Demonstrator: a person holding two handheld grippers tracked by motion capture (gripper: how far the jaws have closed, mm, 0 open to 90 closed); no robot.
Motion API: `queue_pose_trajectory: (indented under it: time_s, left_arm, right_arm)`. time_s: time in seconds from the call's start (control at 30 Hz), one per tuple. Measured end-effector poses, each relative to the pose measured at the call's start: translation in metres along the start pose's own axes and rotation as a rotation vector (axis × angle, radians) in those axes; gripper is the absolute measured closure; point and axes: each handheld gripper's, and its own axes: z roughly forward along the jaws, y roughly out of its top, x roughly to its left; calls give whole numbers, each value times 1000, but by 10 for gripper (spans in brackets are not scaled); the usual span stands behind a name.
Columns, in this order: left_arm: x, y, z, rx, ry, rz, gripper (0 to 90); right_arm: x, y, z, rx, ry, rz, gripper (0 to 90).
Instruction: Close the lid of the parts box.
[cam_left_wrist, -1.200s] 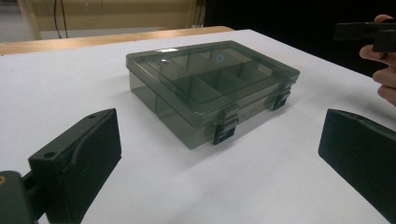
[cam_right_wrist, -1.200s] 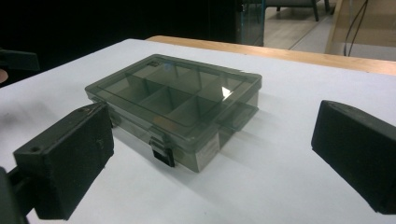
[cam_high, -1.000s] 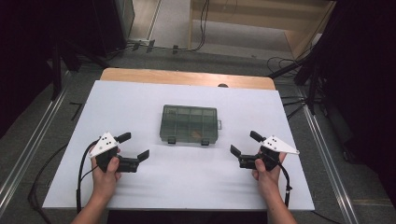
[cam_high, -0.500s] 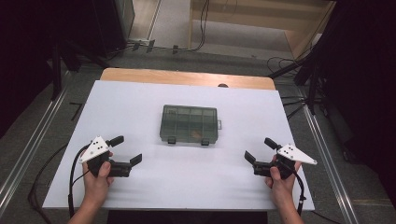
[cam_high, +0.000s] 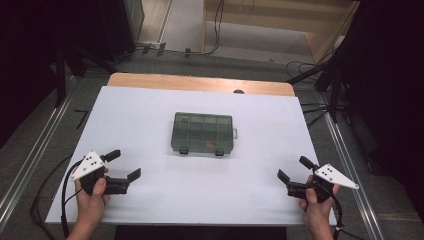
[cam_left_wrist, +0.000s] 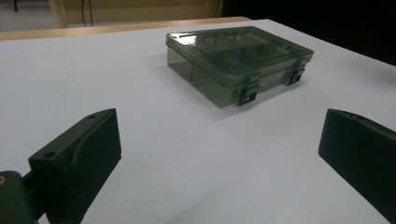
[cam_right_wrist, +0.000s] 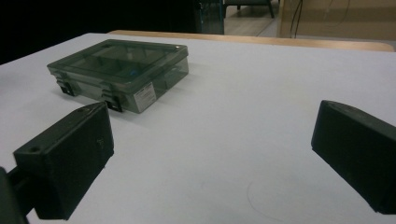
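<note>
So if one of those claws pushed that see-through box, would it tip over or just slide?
Probably slide. The compartment box lies flat and low on the smooth white table, so tipping seems unlikely. Its hard-looking plastic walls suggest it stays stiff, and it looks fairly light. Both latches appear shut, so the lid should stay on.

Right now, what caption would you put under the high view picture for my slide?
Two hands hold the open left claw and right claw near a shut clear organiser box on a white table.
</note>
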Motion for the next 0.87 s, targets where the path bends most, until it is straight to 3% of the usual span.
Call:
queue_pose_trajectory:
  time_s: [0.2,0.43,0.63,0.67,0.87]
  left_arm:
    - [4,-5,-11,5,1,0,0]
    - [11,-12,-24,13,34,2,0]
    - [18,-16,-40,-12,32,-19,0]
    - [19,-17,-41,-21,31,-25,0]
    - [20,-22,-39,5,54,-30,0]
  right_arm:
    - [-7,-4,-11,2,-24,9,0]
    - [-12,-11,-21,7,-38,11,0]
    - [-16,-18,-29,-14,-69,-31,0]
    - [-17,-19,-30,-15,-66,-16,0]
    - [-16,-21,-30,-22,-65,-3,0]
